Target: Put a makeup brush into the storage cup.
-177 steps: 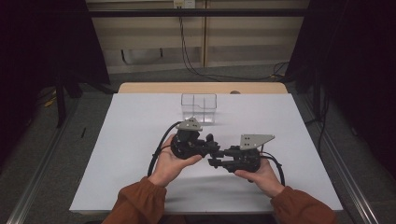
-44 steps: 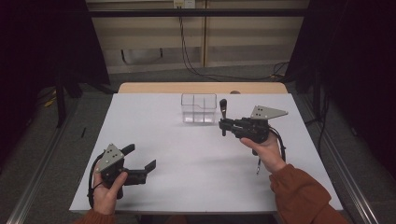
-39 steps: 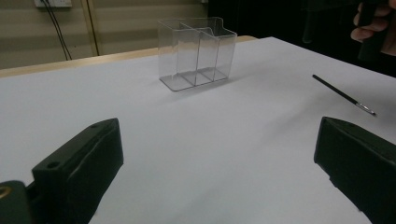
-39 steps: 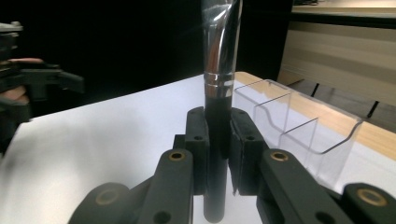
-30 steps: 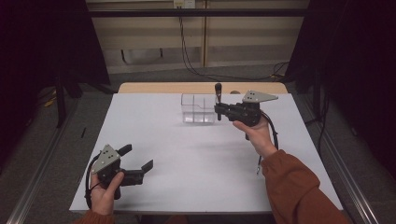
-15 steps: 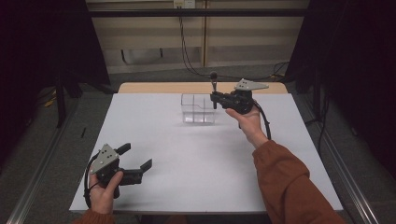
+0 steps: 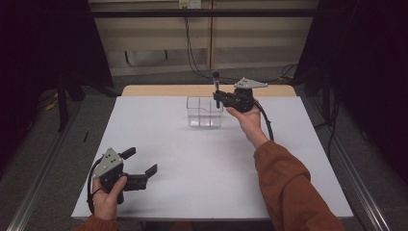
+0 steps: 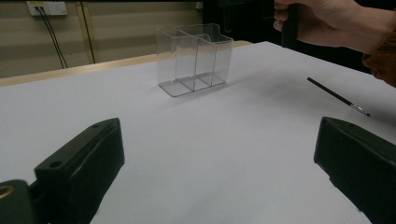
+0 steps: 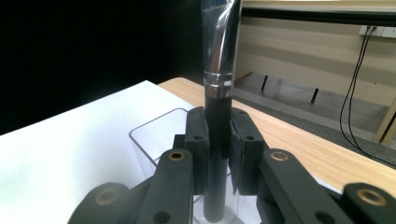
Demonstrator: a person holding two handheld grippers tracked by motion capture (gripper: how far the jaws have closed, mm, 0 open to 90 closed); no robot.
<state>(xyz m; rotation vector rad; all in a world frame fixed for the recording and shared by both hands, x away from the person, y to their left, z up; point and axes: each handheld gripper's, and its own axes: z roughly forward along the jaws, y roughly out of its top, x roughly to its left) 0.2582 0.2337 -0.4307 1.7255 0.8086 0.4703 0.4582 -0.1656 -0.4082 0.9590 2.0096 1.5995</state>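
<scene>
While the right hand-held gripper [image 7: 217,98] held a dark makeup brush [image 9: 217,116] upright over the clear organizer's [image 7: 204,111] far right compartment on the desk [image 7: 192,163], a straight, slow descent looked wisest; the left hand-held gripper [image 7: 144,162] waited open, near left.

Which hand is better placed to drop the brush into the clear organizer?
Right. The right gripper is shut on the black-handled brush, holding it upright over the clear organizer. The left gripper sits open, far off at the table's near edge.
</scene>
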